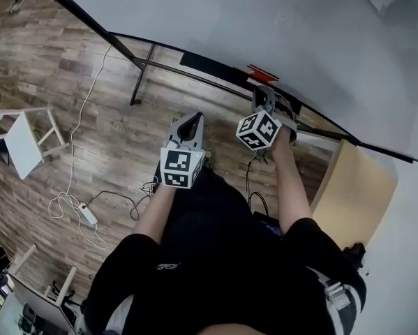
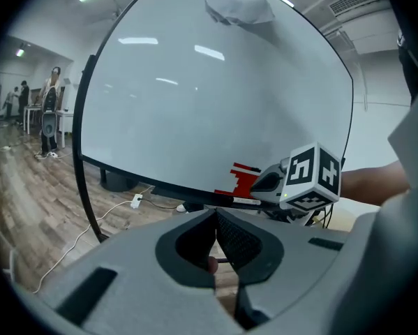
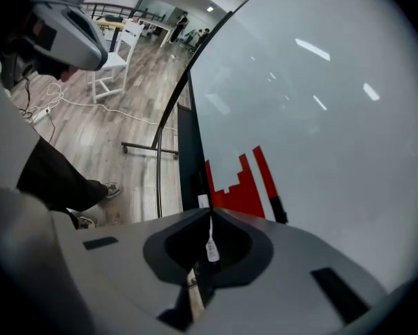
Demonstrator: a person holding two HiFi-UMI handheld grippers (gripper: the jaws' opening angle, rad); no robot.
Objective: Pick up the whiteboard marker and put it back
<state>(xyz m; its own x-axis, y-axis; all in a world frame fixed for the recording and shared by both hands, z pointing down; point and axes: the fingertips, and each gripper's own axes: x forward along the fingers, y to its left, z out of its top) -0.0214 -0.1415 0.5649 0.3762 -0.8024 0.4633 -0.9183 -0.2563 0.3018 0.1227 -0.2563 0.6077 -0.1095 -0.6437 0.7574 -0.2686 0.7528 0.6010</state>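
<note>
Right in front of me, the person's black top (image 1: pixel 215 257) has a small pale logo on the chest, too small to read. Both bare forearms reach out toward the board. The left gripper (image 2: pixel 215 213) is the nearer one, its jaws pressed together with nothing between them, and its cube (image 1: pixel 181 167) shows black-and-white square code patterns, no words. Further ahead and to the right, the right gripper (image 3: pixel 210 213) points down at the foot of the board. Its jaws are closed too, with only a thin white sliver in the seam, and I can't tell what that is. Its own patterned cube (image 2: pixel 312 176) sits just beside the ledge. The whiteboard marker (image 2: pixel 245 201), as best I can make out, is the slim pale stick lying on the dark tray (image 2: pixel 153 185) at the board's lower edge, under a red stepped patch (image 3: pixel 247 187), close to the right gripper and held by neither. Beyond that the whiteboard (image 1: pixel 264 19) is blank. Off to the left, on the wooden floor (image 1: pixel 111 131), there's a white cable (image 1: pixel 76 145), a power strip (image 1: pixel 88 215) and a white chair (image 1: pixel 24 142).
</note>
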